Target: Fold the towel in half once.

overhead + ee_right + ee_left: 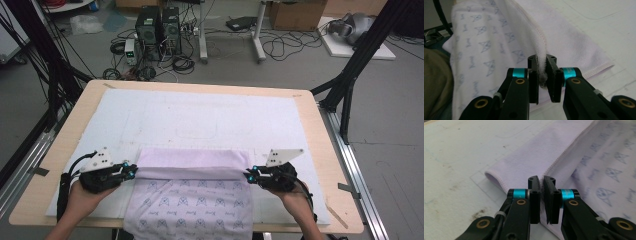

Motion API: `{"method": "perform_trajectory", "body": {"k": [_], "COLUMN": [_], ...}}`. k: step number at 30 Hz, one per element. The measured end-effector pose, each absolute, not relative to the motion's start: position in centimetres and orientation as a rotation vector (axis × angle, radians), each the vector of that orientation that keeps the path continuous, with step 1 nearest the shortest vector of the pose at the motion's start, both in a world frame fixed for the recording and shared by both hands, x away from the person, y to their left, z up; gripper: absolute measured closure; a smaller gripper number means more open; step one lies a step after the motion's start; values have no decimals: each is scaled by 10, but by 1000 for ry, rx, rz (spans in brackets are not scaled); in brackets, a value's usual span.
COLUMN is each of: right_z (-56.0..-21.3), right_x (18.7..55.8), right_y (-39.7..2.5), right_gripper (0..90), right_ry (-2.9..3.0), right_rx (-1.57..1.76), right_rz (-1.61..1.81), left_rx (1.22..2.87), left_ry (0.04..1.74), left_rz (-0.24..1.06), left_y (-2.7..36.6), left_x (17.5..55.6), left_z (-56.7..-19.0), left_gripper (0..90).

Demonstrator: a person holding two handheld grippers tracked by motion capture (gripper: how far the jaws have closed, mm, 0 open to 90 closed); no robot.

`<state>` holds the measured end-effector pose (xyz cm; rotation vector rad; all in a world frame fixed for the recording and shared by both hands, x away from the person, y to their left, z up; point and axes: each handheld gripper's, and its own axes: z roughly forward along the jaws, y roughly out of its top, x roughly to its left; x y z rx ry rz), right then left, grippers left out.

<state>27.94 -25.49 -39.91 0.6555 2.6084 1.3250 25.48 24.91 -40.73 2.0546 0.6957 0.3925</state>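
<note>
Towel: your lilac towel point(192, 192) lies on the white mat point(200, 120) at the near edge of the worktop point(325, 150), its printed lower part hanging over that edge toward you.
Fold: the far end is turned back over the printed side, making a plain band point(192, 164) across the top.
Left gripper point(131, 171): your jaws are pressed together on the stitched hem at the band's left end; in the left gripper view point(541, 181) the hem runs between them.
Right gripper point(248, 174): your jaws pinch a bunched bit of hem at the band's right end, seen in the right gripper view point(542, 61).
</note>
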Motion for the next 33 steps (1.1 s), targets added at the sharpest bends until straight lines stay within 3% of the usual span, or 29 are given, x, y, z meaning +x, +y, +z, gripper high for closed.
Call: {"method": "perform_trajectory", "body": {"k": [5,9,11,17,26,30,31,33], "right_z": [-404,-403,-399,-400,-431,-440,-441,-441], "right_x": [244,235,246,295,343,349,347,344], "right_y": [-259,-262,-263,-253,-252,-252,-251,-249], "right_gripper": [809,698,650,540,381,401,444,595], "right_ry": [2660,2659,2625,2596,2622,2662,2655,2666], "right_rx": [597,596,624,715,903,937,921,879], "right_rz": [1351,1396,1427,1325,1129,1134,1125,1130], "left_rx": [2075,2083,2072,2034,2106,2135,2140,2152], "left_ry": [661,656,666,725,933,931,896,864], "left_rz": [338,319,335,394,393,334,298,289], "left_y": [250,246,243,236,229,228,229,226], "left_x": [221,222,231,271,326,330,329,327], "left_z": [-413,-413,-409,-404,-435,-442,-442,-441], "left_gripper": [831,618,553,514,424,453,601,738]}}
